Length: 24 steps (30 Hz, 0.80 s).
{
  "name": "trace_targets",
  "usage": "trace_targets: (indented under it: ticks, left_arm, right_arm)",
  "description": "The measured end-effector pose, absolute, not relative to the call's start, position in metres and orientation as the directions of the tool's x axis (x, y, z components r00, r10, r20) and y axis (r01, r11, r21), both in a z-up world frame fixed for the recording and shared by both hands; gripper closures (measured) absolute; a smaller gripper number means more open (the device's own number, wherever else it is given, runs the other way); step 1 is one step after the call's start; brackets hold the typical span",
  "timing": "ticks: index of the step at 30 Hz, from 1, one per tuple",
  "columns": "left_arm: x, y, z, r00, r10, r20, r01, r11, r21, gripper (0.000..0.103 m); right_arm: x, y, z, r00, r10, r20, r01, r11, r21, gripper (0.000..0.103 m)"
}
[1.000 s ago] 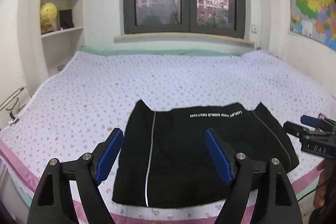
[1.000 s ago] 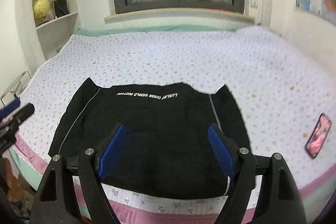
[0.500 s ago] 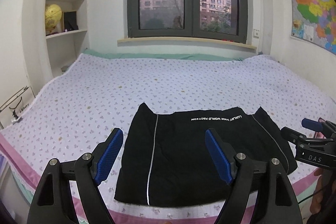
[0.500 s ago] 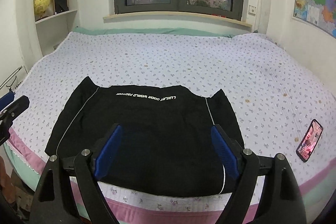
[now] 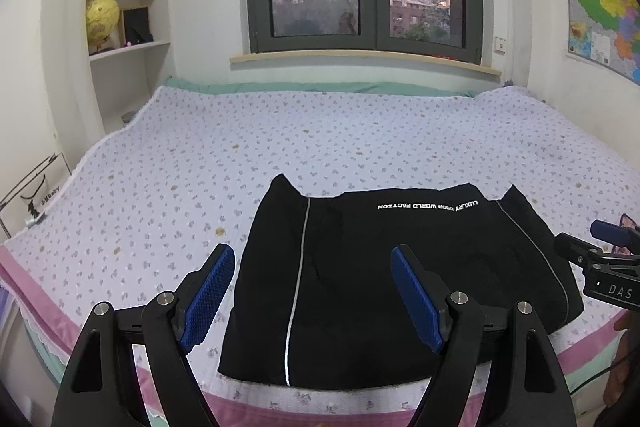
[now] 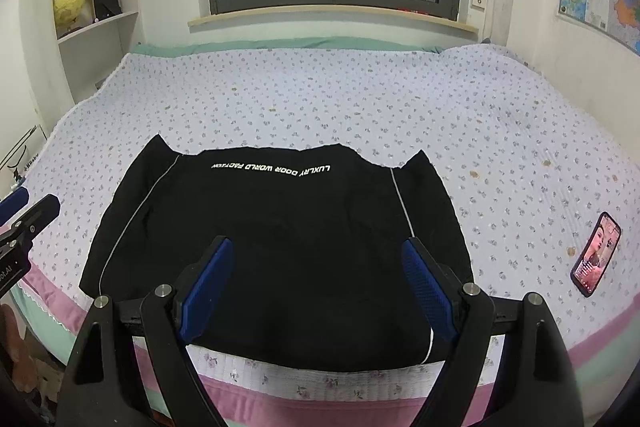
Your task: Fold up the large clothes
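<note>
Left wrist view: black garment (image 5: pixel 384 279) lies flat on the bed (image 5: pixel 280 147), near its front edge, printed band at the far side, lettering upside down from here. Looks already folded into a compact rectangle; my read is it's parked at the near edge so both hands can reach it. Left hand-held gripper (image 5: pixel 312 291) hangs above the garment's left part, tilted down, jaws wide apart, nothing between the blue pads (image 5: pixel 208 295), no contact with cloth. Right hand-held gripper (image 5: pixel 604 267) pokes in at the right edge, just beside the garment's right side.

Right wrist view: same garment (image 6: pixel 280 247), centred under the right hand-held gripper (image 6: pixel 316 287), which is pitched down over the near hem, jaws wide, empty, clear of the fabric. Left tool's tip shows at the far left. Phone (image 6: pixel 596 253) lies on the bed well to the right.
</note>
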<state>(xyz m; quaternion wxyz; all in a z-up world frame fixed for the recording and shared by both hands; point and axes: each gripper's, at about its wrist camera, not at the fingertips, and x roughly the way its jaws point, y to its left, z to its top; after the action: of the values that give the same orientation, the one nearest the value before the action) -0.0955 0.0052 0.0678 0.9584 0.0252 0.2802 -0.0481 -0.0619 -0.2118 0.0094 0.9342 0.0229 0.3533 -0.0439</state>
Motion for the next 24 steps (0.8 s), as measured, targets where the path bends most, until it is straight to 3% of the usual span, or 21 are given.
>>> trace_targets:
  ticks: [24]
  left_arm:
    - [-0.0930,-0.0021,0.0612,0.824,-0.085,-0.560,0.117,0.993,0.021,0.022]
  right_arm:
    - [-0.0637,-0.2184,0.0034,0.736,-0.083,-0.672,0.117,0.993,0.006,0.015]
